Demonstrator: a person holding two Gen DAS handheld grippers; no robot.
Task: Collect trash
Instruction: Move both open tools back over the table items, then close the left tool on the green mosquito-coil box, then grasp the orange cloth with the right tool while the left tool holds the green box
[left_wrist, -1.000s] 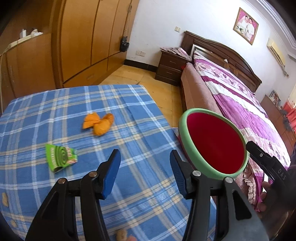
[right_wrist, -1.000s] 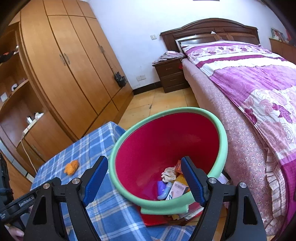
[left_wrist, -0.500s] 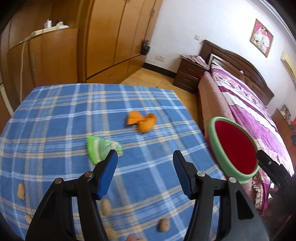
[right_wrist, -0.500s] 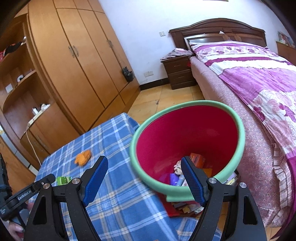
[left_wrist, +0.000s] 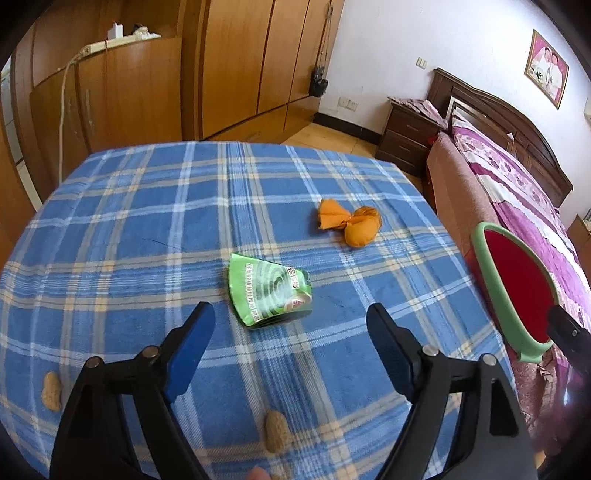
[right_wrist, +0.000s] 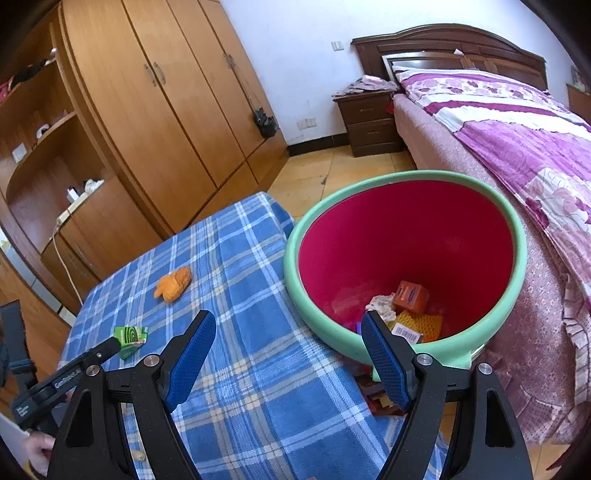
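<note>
Blue plaid table (left_wrist: 129, 221) beside bed (left_wrist: 517, 192); green wrapper (left_wrist: 267, 295) mid-table, just ahead of left gripper (left_wrist: 291, 326), jaws just spreading wide, empty.

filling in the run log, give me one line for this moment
left tongs opening, empty, over green wrapper | right tongs open, empty | bin beside table

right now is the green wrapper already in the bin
No, the green wrapper lies on the checked tablecloth, apart from the bin.
</note>
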